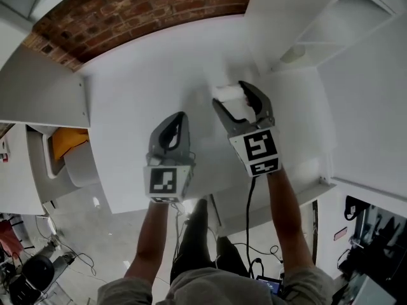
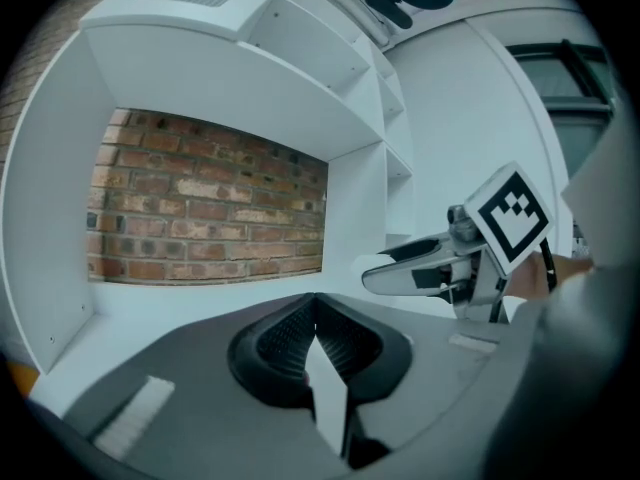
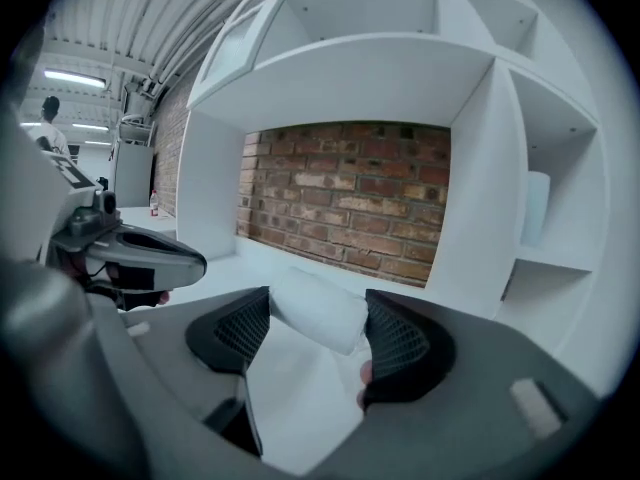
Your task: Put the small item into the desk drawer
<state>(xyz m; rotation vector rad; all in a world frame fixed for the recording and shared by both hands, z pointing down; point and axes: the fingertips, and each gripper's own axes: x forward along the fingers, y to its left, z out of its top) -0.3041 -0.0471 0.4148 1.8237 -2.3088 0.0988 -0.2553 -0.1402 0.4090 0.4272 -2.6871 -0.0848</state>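
- Jaws of the right gripper [image 1: 231,97] stood wide apart yet were clamped on the small item [image 3: 318,310], a white roll that spanned the gap from one ribbed pad to the other, lying somewhat askew.
- Held that way, the roll hung clear above the white table [image 1: 140,88], in front of the alcove backed by the brick wall [image 1: 146,5].
- By its look the roll was soft and light, like rolled cloth or paper. It would likely give under a squeeze rather than break, and its matt surface did not look slippery.
- A hold from end to end seemed the weaker one, since a soft roll can buckle or swivel between the pads. A hold across the middle of its body, with gentle pressure, would probably keep it steadier.
- Just to the left, the left gripper [image 2: 316,318] hovered over the same table with its jaws together and nothing between them, free for a drawer handle.
- Further out rose the white shelf unit [image 3: 520,168] around the alcove.
- No view showed the desk drawer plainly, so where the roll had to go could not be told.
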